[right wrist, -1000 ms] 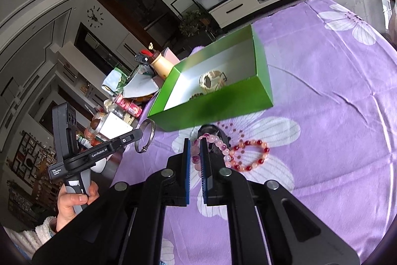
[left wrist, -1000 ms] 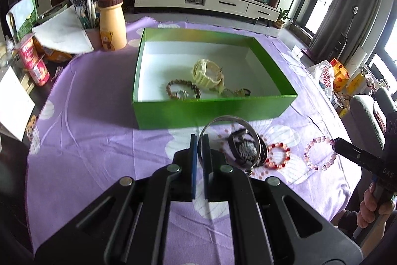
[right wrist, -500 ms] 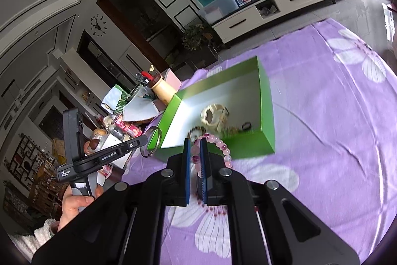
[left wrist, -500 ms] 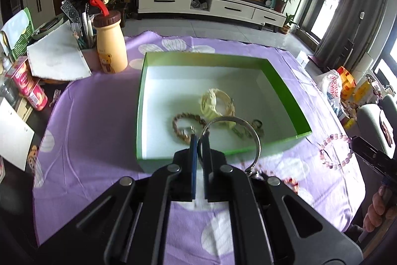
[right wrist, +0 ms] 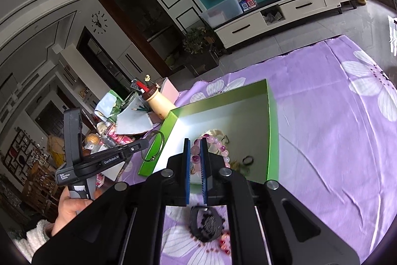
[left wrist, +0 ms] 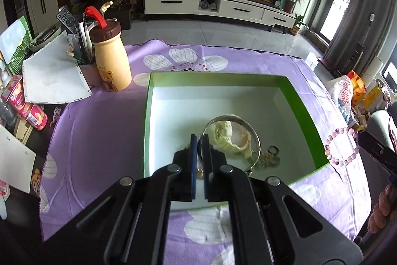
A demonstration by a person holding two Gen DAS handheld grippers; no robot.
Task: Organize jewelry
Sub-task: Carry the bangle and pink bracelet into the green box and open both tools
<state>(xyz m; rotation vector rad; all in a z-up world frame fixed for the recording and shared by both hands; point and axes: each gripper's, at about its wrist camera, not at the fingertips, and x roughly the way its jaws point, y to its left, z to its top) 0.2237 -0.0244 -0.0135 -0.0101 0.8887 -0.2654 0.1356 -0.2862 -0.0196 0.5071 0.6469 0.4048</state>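
Surface: my table under a purple cloth with white flowers (left wrist: 104,121), creased on my right side (right wrist: 335,140).
Middle: open green cardboard box with a white inside (left wrist: 301,101), flat on the cloth.
Far left edge: cream bear-print bottle with a brown cap (left wrist: 111,58); white paper sheet (left wrist: 52,78) just beside it.
Near edge, below my right claw: black round ornament (right wrist: 207,225) and red beads (right wrist: 224,246) on a white flower.
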